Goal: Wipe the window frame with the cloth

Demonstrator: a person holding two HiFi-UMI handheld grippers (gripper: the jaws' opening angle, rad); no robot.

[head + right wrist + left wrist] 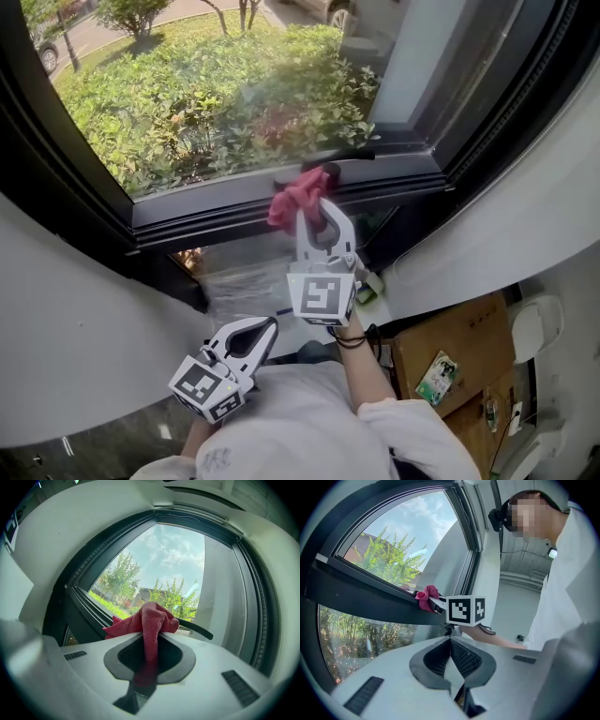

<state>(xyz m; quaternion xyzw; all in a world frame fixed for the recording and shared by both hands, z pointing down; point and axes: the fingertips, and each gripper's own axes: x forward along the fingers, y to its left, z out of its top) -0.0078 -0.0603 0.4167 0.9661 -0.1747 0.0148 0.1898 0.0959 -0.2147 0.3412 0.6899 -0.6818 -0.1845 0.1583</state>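
Bright daylight pours through the window [234, 84]; gripper views bulge fisheye with dark corners.

Cloth [298, 195]: pink-red fabric, soft and fuzzy, matt, creased into folds.
Window frame [234, 202]: dark, smooth, slight satin sheen; metal or plastic, cannot tell.
Glass [216, 84]: clear, glossy, faint reflections.
Right tool [317, 211]: white plastic shell, smooth, matt.
Left tool [265, 326]: same white matt plastic; black pads [466, 658] finely ribbed.
Wall [75, 319]: white, smooth, matt.
Box [450, 352]: brown cardboard, dull.
Sleeve [412, 431]: white cloth, matt.
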